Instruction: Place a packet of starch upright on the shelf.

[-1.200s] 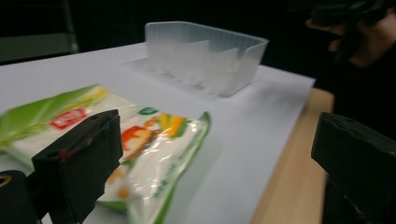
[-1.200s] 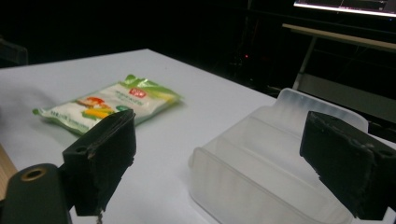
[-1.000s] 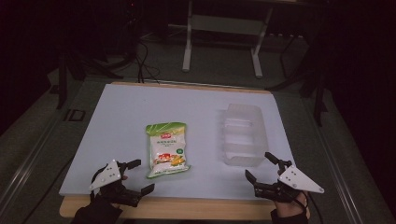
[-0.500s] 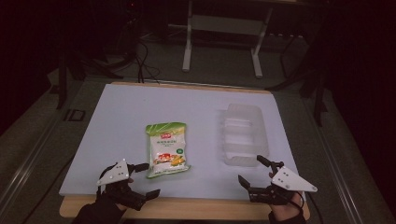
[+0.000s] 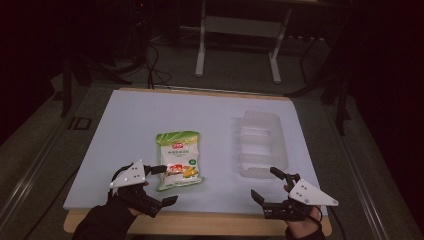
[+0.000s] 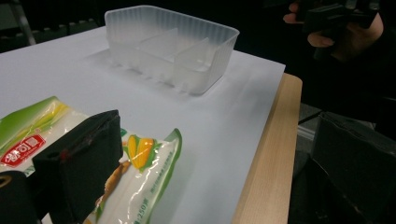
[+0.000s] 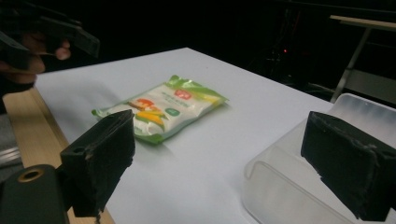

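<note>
A green and white snack bag (image 5: 178, 160) with corn printed on it lies flat on the white table sheet (image 5: 150, 115). To its right stands an empty clear plastic tray (image 5: 261, 145) with dividers. My left gripper (image 5: 167, 185) is open at the front edge, one jaw next to the bag's near left corner. In the left gripper view the bag (image 6: 140, 158) lies partly behind the left jaw, with the tray (image 6: 173, 46) beyond. My right gripper (image 5: 264, 182) is open just in front of the tray. The right gripper view has the tray's corner (image 7: 289, 186) between the jaws and the bag (image 7: 163, 109) farther off.
The sheet ends at a bare wooden strip (image 5: 200, 222) along the table's front edge. Behind the table a metal stand (image 5: 237, 45) and cables (image 5: 150, 60) sit on the dark floor. The other hand with its gripper (image 6: 336, 18) shows at the upper right of the left gripper view.
Both grippers have shifted slightly inward along the front edge, the left one toward the bag, the right one toward the tray's front. Bag and tray have not moved.
</note>
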### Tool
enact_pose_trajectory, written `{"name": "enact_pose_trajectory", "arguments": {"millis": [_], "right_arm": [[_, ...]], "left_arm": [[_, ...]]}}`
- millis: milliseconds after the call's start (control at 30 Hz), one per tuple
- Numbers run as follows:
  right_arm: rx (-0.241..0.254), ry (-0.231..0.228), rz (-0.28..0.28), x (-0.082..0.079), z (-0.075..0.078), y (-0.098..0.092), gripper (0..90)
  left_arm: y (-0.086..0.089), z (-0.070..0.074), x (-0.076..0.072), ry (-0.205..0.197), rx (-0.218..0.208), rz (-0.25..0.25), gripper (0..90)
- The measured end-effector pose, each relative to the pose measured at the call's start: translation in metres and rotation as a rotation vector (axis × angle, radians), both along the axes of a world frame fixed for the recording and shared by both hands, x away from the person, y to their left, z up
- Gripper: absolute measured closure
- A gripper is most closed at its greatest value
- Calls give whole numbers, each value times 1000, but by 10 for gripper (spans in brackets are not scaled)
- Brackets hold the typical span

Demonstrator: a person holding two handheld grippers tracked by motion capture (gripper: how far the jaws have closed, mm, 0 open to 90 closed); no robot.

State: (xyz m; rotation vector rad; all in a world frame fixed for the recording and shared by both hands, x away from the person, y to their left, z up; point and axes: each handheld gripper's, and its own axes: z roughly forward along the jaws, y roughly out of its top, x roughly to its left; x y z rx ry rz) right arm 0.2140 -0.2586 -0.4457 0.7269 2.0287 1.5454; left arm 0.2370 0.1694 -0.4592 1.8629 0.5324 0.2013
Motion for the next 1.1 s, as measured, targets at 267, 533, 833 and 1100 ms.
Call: {"name": "enact_pose_trajectory", "arguments": {"millis": [267, 533, 833, 1100], "right_arm": [[-15, 39, -6, 3, 0, -2, 157], [9, -9, -47, -3, 7, 1, 195], [-43, -12, -43, 1, 5, 2, 150], [-10, -30, -32, 0, 8, 0, 109]], "left_arm": [[1, 13, 20, -15, 8, 35, 25], [8, 20, 42, -23, 25, 90, 25], [15, 15, 71, 9, 18, 149, 26], [19, 7, 97, 20, 17, 195, 73]]}}
